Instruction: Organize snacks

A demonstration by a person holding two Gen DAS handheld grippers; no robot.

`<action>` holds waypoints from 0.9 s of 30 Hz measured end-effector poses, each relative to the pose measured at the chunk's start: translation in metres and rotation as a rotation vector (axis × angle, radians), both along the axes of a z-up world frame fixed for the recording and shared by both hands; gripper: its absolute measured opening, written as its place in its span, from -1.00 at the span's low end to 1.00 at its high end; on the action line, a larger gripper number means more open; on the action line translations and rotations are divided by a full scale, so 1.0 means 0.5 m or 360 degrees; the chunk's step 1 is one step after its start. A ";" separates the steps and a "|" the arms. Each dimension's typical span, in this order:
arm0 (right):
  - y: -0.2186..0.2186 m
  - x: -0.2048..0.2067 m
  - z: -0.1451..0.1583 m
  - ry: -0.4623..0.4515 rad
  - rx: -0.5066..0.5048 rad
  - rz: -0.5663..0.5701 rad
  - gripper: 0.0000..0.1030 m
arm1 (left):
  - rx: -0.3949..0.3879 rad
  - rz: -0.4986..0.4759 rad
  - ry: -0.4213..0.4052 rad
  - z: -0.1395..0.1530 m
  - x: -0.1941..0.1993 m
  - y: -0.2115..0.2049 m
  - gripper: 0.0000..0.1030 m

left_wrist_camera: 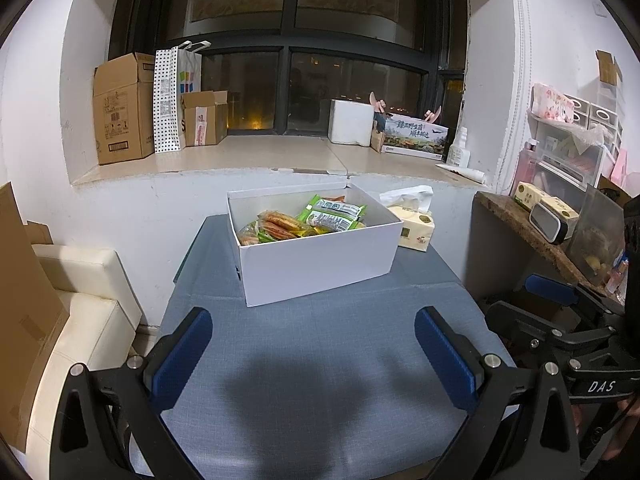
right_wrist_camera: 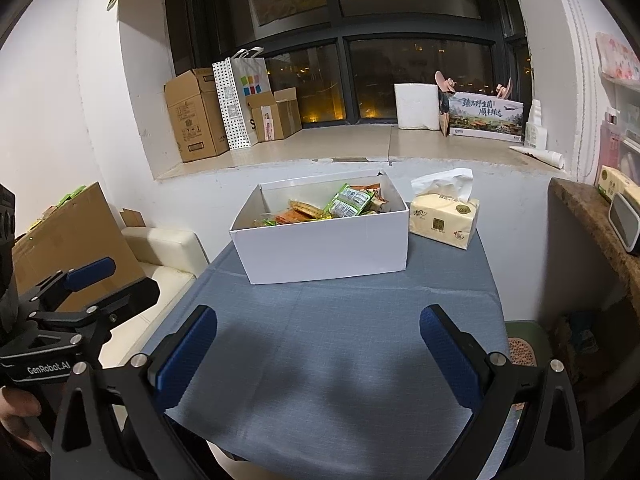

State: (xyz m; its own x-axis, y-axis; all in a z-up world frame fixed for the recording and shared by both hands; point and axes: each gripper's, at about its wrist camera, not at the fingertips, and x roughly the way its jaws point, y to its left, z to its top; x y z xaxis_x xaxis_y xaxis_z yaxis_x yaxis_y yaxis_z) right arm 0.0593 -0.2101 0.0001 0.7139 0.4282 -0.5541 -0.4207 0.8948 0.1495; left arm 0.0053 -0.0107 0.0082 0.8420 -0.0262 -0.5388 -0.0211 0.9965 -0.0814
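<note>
Resting at the far end of a blue-covered desk (left_wrist_camera: 320,360), a white box (left_wrist_camera: 316,264) filled with packaged snacks (left_wrist_camera: 304,222) is seen straight ahead of both tools and well apart from them. The left tool (left_wrist_camera: 314,356) is held low over the bare near part of the cloth, its blue-padded fingers (left_wrist_camera: 182,356) spread wide and nothing between them. The right tool (right_wrist_camera: 318,354) is held likewise, jaws wide apart and empty, the box slightly left of its centre line. In the left wrist view the right tool appears at the right edge, only partly shown; in the right wrist view the left tool is cut off at the left edge, with part of a hand (right_wrist_camera: 18,408) visible below it. A green-wrapped packet (right_wrist_camera: 348,202) lies uppermost in the box above orange wrappers; printing on the packets cannot be read, and the lower layers are hidden by the box wall. A yellow tissue pack (right_wrist_camera: 444,220) stands just beside the box on its right. Cardboard cartons (left_wrist_camera: 122,110) and a dotted paper bag (left_wrist_camera: 168,100) are lined along the window ledge (left_wrist_camera: 248,156) behind.
</note>
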 end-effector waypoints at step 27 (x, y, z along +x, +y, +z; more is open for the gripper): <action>0.007 0.000 -0.007 0.0016 0.0004 0.0004 1.00 | 0.0006 0.0011 0.0005 -0.005 -0.001 -0.003 1.00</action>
